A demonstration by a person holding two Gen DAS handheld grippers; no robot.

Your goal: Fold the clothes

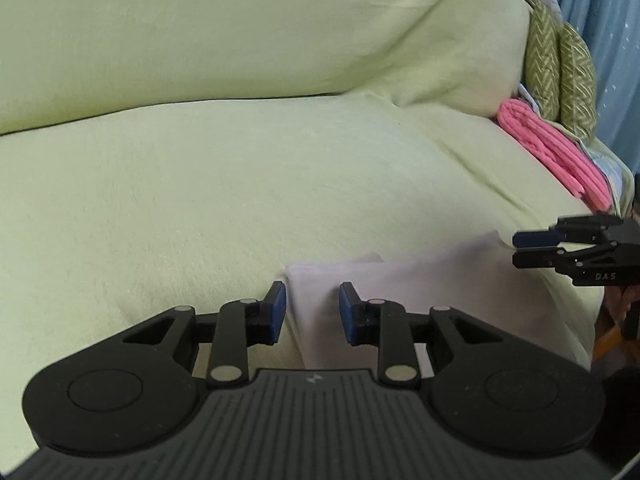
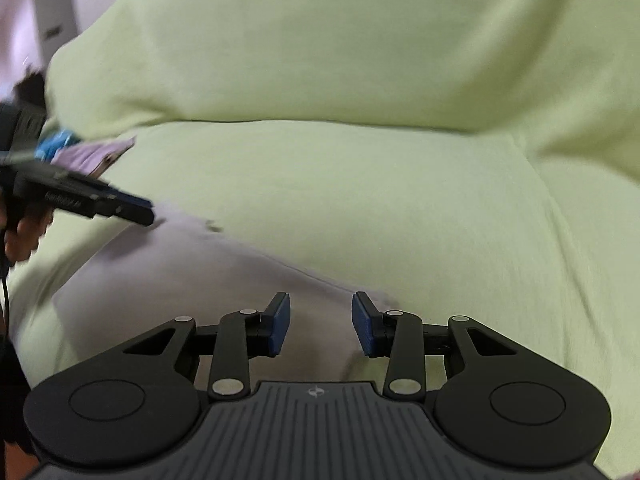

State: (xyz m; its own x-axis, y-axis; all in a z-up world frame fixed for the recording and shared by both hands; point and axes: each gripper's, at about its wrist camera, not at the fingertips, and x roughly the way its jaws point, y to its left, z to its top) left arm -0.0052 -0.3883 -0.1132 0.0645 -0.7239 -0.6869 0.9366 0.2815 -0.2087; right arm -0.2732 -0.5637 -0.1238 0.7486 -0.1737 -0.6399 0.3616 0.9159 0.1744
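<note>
A pale lilac-white garment (image 1: 384,280) lies flat on the light green sofa seat (image 1: 200,200). My left gripper (image 1: 312,312) is open just above its left corner, fingers either side of the edge. My right gripper (image 1: 516,249) shows at the right of the left wrist view, above the garment's far corner. In the right wrist view the garment (image 2: 192,280) spreads to the left; my right gripper (image 2: 321,322) is open over its right corner. The left gripper (image 2: 148,212) shows blurred at the garment's far left end.
A folded pink cloth (image 1: 556,152) lies at the sofa's right end next to green patterned cushions (image 1: 560,68). A blue curtain (image 1: 608,40) hangs behind. The sofa back (image 2: 360,40) rises close behind the seat. Small purple and blue items (image 2: 92,156) lie at the left.
</note>
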